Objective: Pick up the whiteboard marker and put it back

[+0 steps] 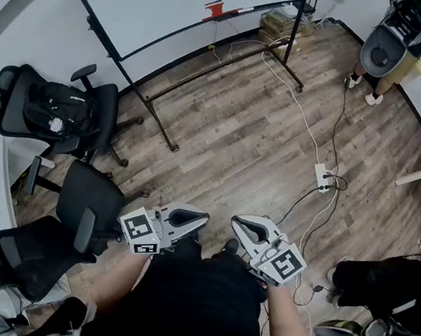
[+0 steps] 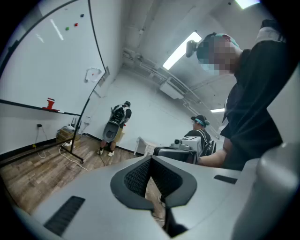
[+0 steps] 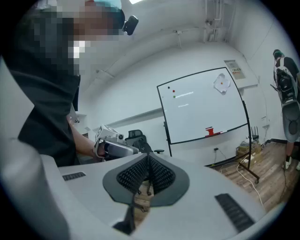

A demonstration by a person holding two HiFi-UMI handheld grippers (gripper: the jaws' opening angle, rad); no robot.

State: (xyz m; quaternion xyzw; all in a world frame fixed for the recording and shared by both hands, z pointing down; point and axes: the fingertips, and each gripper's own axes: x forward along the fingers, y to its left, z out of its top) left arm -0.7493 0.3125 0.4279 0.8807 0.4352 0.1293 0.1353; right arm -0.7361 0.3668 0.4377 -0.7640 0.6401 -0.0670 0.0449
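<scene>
The whiteboard (image 1: 185, 1) stands on a black frame at the far end of the room. On its ledge sit a red object (image 1: 213, 9) and, just right of it, a thin pale stick (image 1: 243, 9) that may be the marker; it is too small to tell. Both grippers are held close to the person's body, far from the board. My left gripper (image 1: 204, 218) is shut with nothing in it, its jaws meeting at the tip (image 2: 151, 159). My right gripper (image 1: 236, 221) is shut and empty too (image 3: 148, 157). The right gripper view shows the board (image 3: 201, 108) and the red object (image 3: 210, 131).
Black office chairs (image 1: 57, 114) (image 1: 76, 211) crowd the left, one holding a backpack. The board's stand feet (image 1: 207, 72) reach across the wooden floor. A power strip (image 1: 322, 177) and cables lie at the right. Another person (image 1: 393, 41) stands at the far right, and boxes (image 1: 286, 20) sit by the wall.
</scene>
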